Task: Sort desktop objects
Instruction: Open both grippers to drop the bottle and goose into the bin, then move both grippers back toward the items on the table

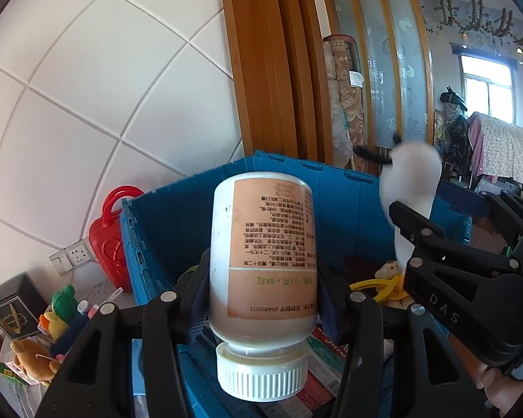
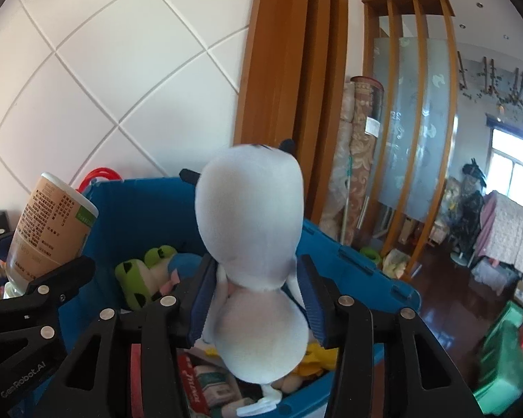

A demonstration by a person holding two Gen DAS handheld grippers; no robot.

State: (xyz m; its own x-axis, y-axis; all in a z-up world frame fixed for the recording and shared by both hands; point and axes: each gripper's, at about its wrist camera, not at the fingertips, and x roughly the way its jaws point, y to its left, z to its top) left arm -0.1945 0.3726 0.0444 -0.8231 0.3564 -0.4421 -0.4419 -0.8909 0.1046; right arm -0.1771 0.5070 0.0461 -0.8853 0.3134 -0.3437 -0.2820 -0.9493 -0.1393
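My left gripper (image 1: pixel 263 292) is shut on a white pill bottle (image 1: pixel 261 261) with a tan label, held upside down with its ribbed cap toward the camera, above the blue crate (image 1: pixel 164 216). The bottle also shows in the right wrist view (image 2: pixel 48 230). My right gripper (image 2: pixel 256 296) is shut on a white plush toy (image 2: pixel 258 244) with dark ears, held over the blue crate (image 2: pixel 359 254). The plush toy also shows in the left wrist view (image 1: pixel 413 181), with the right gripper (image 1: pixel 449 278) below it.
The crate holds a green frog plush (image 2: pixel 139 268), a yellow plush (image 1: pixel 390 278) and boxes (image 2: pixel 205 390). Left of the crate stand a red case (image 1: pixel 110 240), a dark box (image 1: pixel 12 306) and several small plush toys (image 1: pixel 35 355). A tiled wall and wooden partition stand behind.
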